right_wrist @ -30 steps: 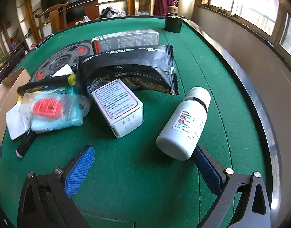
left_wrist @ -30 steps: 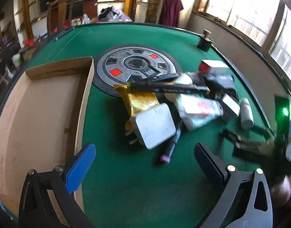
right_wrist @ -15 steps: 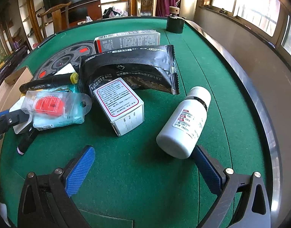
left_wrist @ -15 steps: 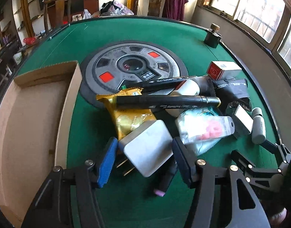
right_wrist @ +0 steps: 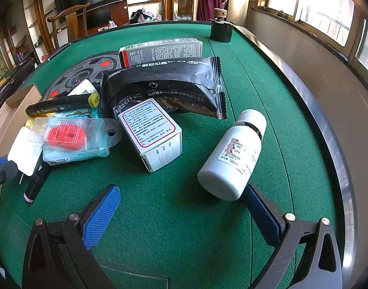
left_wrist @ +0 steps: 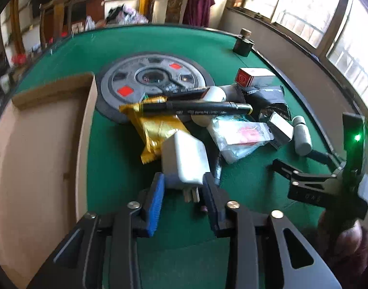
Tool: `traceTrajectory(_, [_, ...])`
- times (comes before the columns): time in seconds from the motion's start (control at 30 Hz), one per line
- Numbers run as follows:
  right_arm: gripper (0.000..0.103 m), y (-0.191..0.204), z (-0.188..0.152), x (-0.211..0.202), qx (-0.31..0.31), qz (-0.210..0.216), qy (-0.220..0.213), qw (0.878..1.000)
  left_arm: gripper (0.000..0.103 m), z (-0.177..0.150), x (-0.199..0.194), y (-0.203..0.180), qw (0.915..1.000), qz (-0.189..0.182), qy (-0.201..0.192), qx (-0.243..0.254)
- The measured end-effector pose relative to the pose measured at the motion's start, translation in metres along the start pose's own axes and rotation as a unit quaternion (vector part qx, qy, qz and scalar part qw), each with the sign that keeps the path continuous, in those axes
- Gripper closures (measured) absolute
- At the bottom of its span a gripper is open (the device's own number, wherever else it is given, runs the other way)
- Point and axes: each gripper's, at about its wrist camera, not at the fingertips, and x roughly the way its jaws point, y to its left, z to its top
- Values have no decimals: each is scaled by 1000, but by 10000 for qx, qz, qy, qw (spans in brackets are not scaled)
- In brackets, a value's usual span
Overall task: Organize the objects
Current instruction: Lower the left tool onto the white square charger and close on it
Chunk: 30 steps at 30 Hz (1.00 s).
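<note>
Nearest, left gripper [left_wrist: 182, 190] fingers just closing onto white charger [left_wrist: 184, 159], pads at its sides. Right gripper [right_wrist: 181, 207] fingers spread wide, empty, beside white bottle [right_wrist: 232, 154]. Farther: pile mid-tabletop [left_wrist: 111, 48]; cardboard box [left_wrist: 34, 149] at left edge apparently empty. Sorting barely begun.

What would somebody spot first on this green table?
Probably the left claw pinching a white plug at the near edge of a jumbled heap. Behind the heap lies a big grey disc with red patches, and a white bottle lies on its side by the open right claw.
</note>
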Motion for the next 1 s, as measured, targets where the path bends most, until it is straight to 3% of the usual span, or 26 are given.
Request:
traceTrajectory(0.07, [0, 0, 0, 0, 1, 2, 0, 10000, 46, 3, 2, -4, 10000, 15, -38, 70])
traceTrajectory(0.1, [0, 0, 0, 0, 0, -1, 0, 10000, 43, 5, 5, -6, 10000, -1, -35, 56])
traceTrajectory(0.3, [0, 0, 0, 0, 2, 4, 1, 10000, 42, 12, 33, -21, 9980, 438, 195, 406])
traceTrajectory(0.37, [0, 0, 0, 0, 4, 6, 0, 10000, 41, 9, 33, -22, 9984, 397, 40, 400])
traceTrajectory(0.43, [0, 0, 0, 0, 4, 2, 0, 10000, 43, 7, 33, -17, 9992, 296, 49, 270])
traceTrajectory(0.47, [0, 0, 0, 0, 2, 0, 1, 10000, 54, 7, 31, -13, 9996, 214, 32, 157])
traceTrajectory(0.5, [0, 0, 0, 0, 6, 7, -2, 10000, 58, 7, 30, -10, 9998, 157, 36, 83])
traceTrajectory(0.87, [0, -1, -1, -2, -23, 29, 44, 10000, 59, -15, -9, 15, 9970, -382, -226, -641])
traceTrajectory(1.0, [0, -13, -10, -29, 60, 456, -106, 9989, 59, -24, -32, 22, 9947, -525, -465, -745])
